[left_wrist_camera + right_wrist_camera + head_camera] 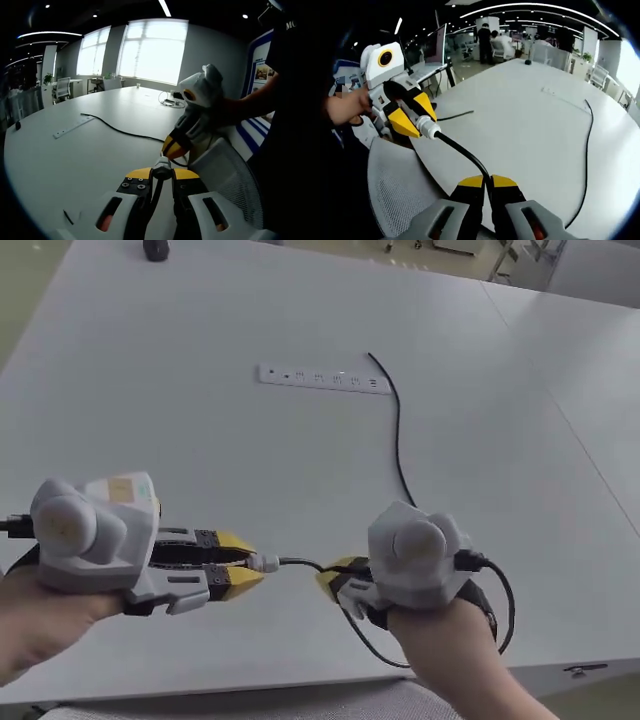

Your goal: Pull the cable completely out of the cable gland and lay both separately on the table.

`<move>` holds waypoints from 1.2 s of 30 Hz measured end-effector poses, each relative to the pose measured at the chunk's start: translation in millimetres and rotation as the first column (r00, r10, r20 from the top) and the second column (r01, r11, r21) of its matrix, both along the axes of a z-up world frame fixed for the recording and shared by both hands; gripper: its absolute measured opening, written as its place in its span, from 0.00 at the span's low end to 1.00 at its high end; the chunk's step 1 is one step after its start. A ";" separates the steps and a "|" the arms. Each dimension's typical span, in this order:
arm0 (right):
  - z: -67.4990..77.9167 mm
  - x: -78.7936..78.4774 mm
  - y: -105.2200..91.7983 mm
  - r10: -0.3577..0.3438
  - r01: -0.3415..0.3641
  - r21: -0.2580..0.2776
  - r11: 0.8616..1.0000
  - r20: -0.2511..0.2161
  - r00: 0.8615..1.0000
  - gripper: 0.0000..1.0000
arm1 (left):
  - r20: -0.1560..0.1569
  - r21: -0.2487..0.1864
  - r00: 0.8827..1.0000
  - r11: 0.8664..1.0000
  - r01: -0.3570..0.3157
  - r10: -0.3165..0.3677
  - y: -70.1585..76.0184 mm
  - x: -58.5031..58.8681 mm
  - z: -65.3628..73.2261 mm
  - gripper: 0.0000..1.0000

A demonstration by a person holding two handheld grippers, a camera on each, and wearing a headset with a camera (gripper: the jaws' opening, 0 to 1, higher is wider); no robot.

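Got gland point(263, 562) pinched between yellow tips of left gripper point(161, 175), jaws closed down to gland's width. Holding it up off table point(200, 460), not laid down.

Can see cable point(462, 150) not out yet: black, leaves gland's nose, runs short in a gentle curve into right gripper point(487, 181). Reading right jaws as all but shut, clamped on cable, tips nearly touching around it. Facing tips toward each other, close but apart, with only that short bit of cable between.

Placing everything off strip point(325, 378), the white one lying flat mid-table:
- gland: well to near side of strip, roughly in line with its left end
- right gripper: same near side, about in line with strip's middle
- left hand point(40, 615) and right hand point(450, 640): nearer again than strip, out past either end, wrapped round gripper bodies
- cord point(398, 430): black, starts at strip's right end, runs to near side and goes behind right gripper
- mesh chair back point(395, 185): on strip's near side, past table edge, below both grippers
- dark lump point(155, 249): far side of strip, off to its left, too small to identify

Can't tell how much cable sits inside gland
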State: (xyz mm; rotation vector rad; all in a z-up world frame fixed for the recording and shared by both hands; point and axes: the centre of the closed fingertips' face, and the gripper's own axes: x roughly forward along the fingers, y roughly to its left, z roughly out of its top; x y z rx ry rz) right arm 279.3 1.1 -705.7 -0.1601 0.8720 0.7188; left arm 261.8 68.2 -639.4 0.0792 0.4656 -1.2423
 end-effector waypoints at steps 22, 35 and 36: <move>9.2 -11.5 7.7 0.136 -0.134 -0.036 0.990 0.090 0.987 0.07 | 0.000 0.013 1.000 1.000 -0.026 0.026 2.7 6.4 1.2 0.15; 38.7 -6.8 49.0 0.436 -0.366 -0.287 0.885 0.238 0.868 0.15 | -0.003 0.029 1.000 1.000 -0.008 0.008 -1.0 3.5 -1.2 0.15; 37.7 -7.4 49.7 0.445 -0.373 -0.293 0.880 0.234 0.864 0.13 | -0.002 0.028 1.000 1.000 -0.008 0.008 -1.3 3.6 -0.8 0.15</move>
